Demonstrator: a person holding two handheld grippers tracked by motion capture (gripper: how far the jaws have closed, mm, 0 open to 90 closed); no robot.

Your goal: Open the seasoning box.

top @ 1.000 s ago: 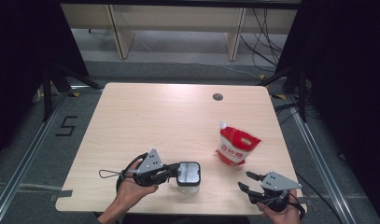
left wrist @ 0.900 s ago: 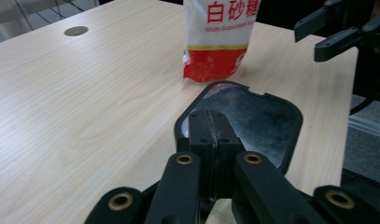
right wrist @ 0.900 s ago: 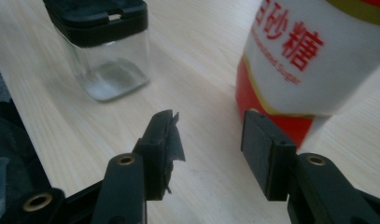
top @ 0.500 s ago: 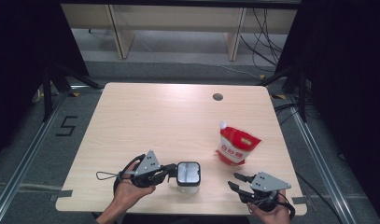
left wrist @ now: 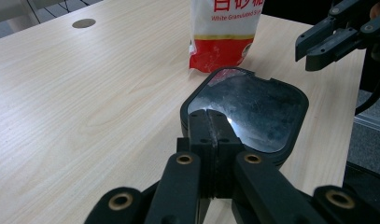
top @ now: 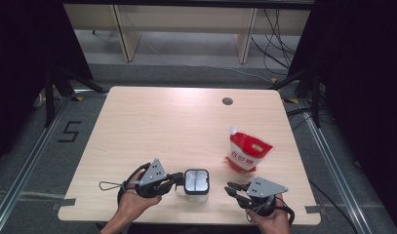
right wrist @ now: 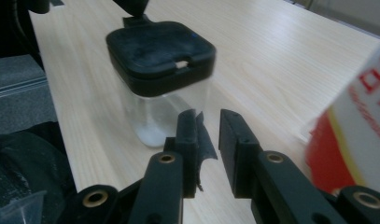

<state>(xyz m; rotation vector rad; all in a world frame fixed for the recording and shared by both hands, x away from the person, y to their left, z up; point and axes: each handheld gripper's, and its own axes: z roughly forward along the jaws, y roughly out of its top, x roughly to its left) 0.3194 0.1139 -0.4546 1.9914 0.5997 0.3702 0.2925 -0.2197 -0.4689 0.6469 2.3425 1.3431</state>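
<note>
Nearby, lidded jar (top: 196, 181) beside red sugar pouch (top: 246, 153) on table (top: 176, 122).

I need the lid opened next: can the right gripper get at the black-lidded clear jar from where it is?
Probably yes. The right gripper points at the clear jar with the black square lid across bare table, nothing between. The left gripper pinches the far side.
</note>
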